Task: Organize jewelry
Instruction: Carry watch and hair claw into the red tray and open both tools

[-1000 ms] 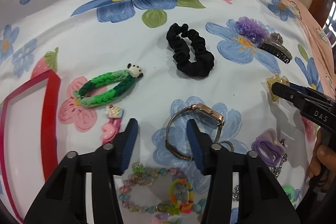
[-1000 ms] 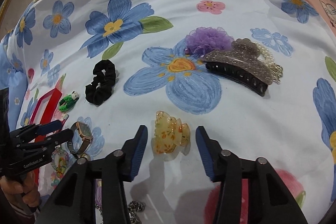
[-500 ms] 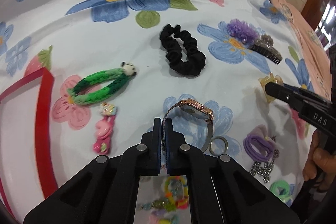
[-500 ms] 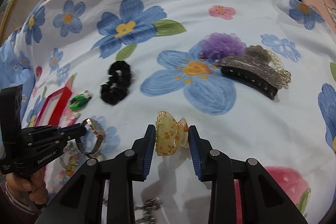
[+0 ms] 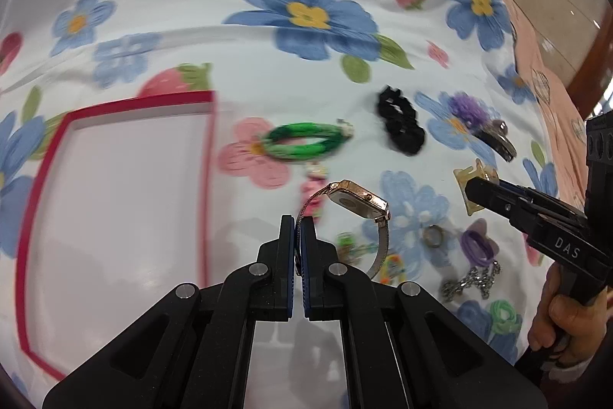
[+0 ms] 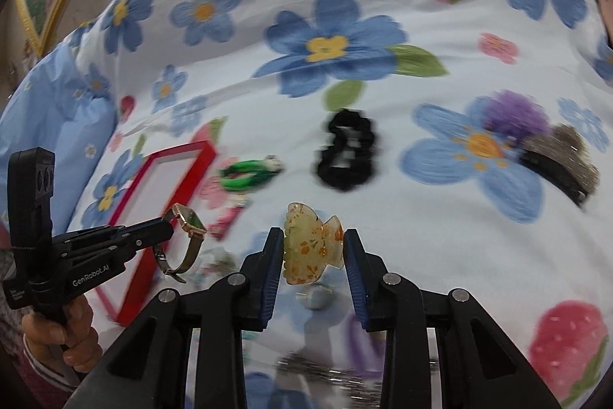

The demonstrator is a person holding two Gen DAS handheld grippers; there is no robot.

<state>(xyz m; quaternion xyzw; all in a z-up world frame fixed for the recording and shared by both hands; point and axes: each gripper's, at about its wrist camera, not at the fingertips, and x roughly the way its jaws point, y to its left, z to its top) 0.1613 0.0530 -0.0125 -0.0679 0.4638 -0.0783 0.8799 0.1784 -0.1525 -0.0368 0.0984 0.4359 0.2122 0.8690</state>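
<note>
Red-rimmed tray point(image 5: 208, 156), far left on the flowered bedsheet point(image 5: 191, 37). Left tool point(image 5: 298, 229): clamped tight on the mesh strap of a gold watch point(image 5: 358, 204), raised beside the tray. Right tool point(image 6: 314, 248): narrowed onto a yellow hair claw point(image 6: 312, 248), lifted.

A bed spread with a floral sheet point(image 5: 268, 71) printed in blue flowers and strawberries carries a red-rimmed tray point(image 5: 208, 179) at left, a green braided clip point(image 5: 302, 142), a black scrunchie point(image 5: 400, 127) and, far right, a purple flower piece point(image 6: 513, 115) beside a dark claw clip point(image 6: 555, 175).
</note>
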